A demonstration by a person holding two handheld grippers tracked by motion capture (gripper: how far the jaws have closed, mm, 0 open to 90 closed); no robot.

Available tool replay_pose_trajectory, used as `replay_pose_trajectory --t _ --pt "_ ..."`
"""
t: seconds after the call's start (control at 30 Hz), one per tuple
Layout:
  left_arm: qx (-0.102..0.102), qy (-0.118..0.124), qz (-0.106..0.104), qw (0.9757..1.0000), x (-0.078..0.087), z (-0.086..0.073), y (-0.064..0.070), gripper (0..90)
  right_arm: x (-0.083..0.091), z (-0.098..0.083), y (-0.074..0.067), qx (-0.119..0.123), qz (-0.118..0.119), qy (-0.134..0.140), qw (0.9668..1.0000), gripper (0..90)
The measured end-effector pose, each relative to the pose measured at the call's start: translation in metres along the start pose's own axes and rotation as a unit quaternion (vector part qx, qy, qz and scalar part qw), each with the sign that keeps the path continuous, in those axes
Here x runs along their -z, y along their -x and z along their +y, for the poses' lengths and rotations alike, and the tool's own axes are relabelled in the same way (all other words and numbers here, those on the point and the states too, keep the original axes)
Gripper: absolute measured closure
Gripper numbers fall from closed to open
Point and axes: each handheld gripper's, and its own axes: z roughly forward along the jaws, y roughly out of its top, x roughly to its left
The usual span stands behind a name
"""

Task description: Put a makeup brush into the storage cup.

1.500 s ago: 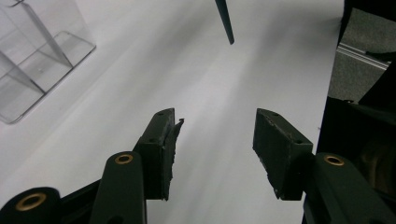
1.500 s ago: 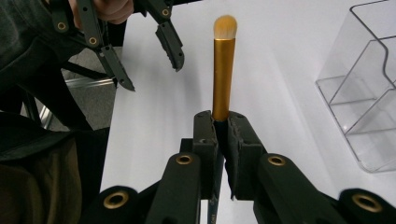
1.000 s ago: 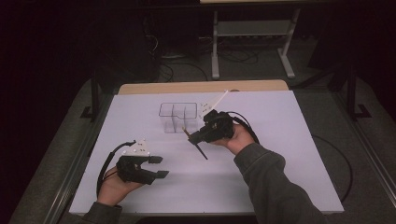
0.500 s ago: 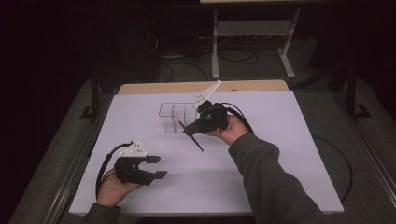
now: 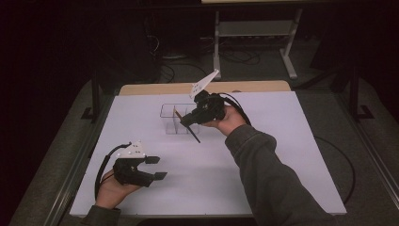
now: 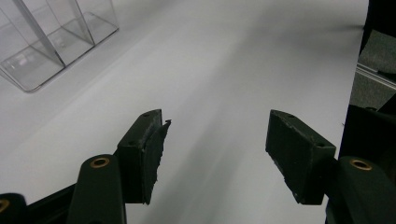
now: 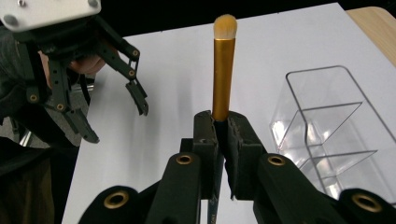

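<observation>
A makeup brush (image 7: pixel 223 70) with a gold ferrule, pale bristles and a dark handle (image 5: pixel 194 135) is clamped in my right gripper (image 7: pixel 222 123), which is shut on it. That gripper (image 5: pixel 188 120) hangs just above a clear divided organizer (image 5: pixel 164 123) at the back middle of the table, with the brush tip over the box and the handle slanting down toward me. The organizer (image 7: pixel 327 121) lies right of the jaws. My left gripper (image 5: pixel 157 168) rests at the front left. Its jaws (image 6: pixel 215 140) have just been opening, and nothing is between them. The organizer (image 6: pixel 56 42) is far off.
A white sheet (image 5: pixel 263 155) covers the table, with a wooden strip (image 5: pixel 254 86) along the far edge. A metal rack (image 5: pixel 254 33) and cables stand on the dark floor behind. The left gripper (image 7: pixel 117 123) appears at upper left of the right gripper view.
My right hand has lifted the brush and carried it up-left toward the organizer. The left hand stayed put.
</observation>
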Motion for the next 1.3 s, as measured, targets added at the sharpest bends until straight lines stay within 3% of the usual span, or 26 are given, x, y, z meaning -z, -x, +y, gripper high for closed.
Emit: replay_pose_trajectory --t 0.57,1.3 --pt "0.004 0.009 0.000 1.0000 0.005 0.000 -0.001 36.2 -0.003 0.030 0.019 0.011 -0.012 0.004 0.9999 82.2" --pt "-0.001 0.008 0.000 1.0000 0.007 -0.002 -0.004 35.4 -0.004 0.059 0.046 0.001 -0.033 0.029 0.9990 82.2"
